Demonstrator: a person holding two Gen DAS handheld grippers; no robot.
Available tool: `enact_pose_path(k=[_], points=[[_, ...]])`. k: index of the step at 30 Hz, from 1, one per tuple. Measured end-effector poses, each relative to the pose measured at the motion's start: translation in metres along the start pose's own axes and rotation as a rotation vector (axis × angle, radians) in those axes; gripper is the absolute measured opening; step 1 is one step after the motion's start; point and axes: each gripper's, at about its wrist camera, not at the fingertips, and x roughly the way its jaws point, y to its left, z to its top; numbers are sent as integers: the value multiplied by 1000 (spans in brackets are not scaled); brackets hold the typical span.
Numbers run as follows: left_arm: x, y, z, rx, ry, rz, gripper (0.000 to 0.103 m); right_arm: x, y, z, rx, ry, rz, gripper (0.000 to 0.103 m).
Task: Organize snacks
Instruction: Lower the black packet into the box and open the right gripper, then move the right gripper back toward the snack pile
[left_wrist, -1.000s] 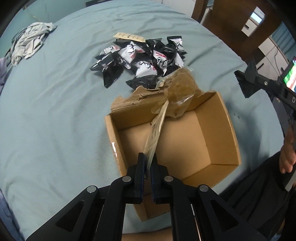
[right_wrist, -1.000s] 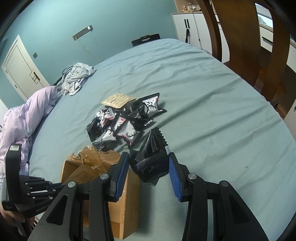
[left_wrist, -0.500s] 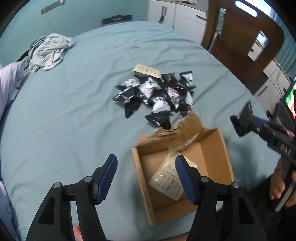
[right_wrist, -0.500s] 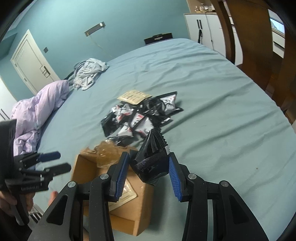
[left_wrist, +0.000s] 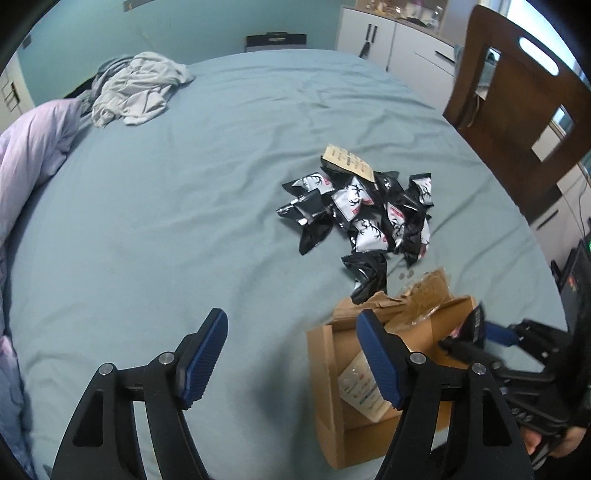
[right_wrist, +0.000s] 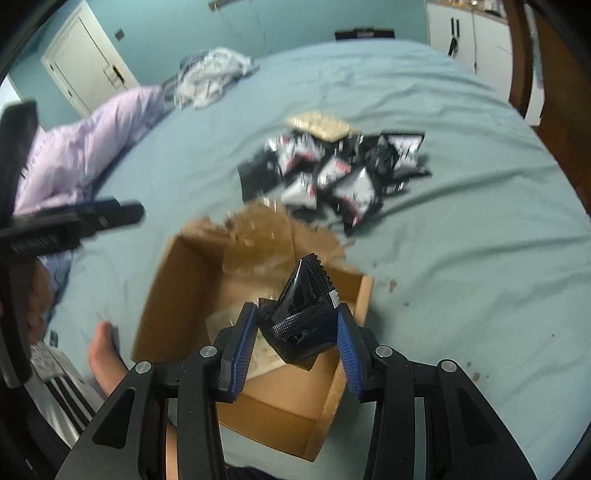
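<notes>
With my right gripper (right_wrist: 297, 334) pinching a black packet (right_wrist: 301, 314) above the box (right_wrist: 177, 273), left fingers (left_wrist: 201, 360) wide, I'd lower before releasing.

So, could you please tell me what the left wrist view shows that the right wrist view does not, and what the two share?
Only the left wrist view shows the open, empty left gripper and the dark wooden chair back.

Only the right wrist view shows the right gripper clamped on a black foil snack packet above the box, plus a white door.

Both show the open brown cardboard box, the pile of black-and-white snack packets, and the crumpled grey clothing on the teal bedsheet.
</notes>
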Motion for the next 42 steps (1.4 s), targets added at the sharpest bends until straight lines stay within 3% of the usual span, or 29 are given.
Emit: enact_pose_path(k=[11,20,24,26,36,42], points=[[4,-11,-3,50,15,-18,73,30,27,4,-107,61,-41,42],[3,-14,-5,64,14,-2,73,0,15,-2,-16,-77,16,49],[2,-15,-7,75,13,14,73,-13,5,-8,17,-139,-13,62],[2,-15,-8,78,13,23,73,-20,1,-9,36,-156,-24,64],[-2,-18,-11,89,6,16,73,-77,-7,-19,3,-237,-250,65],[1,-24,-13,108,16,18,73,-88,-16,-29,93,-332,-397,65]])
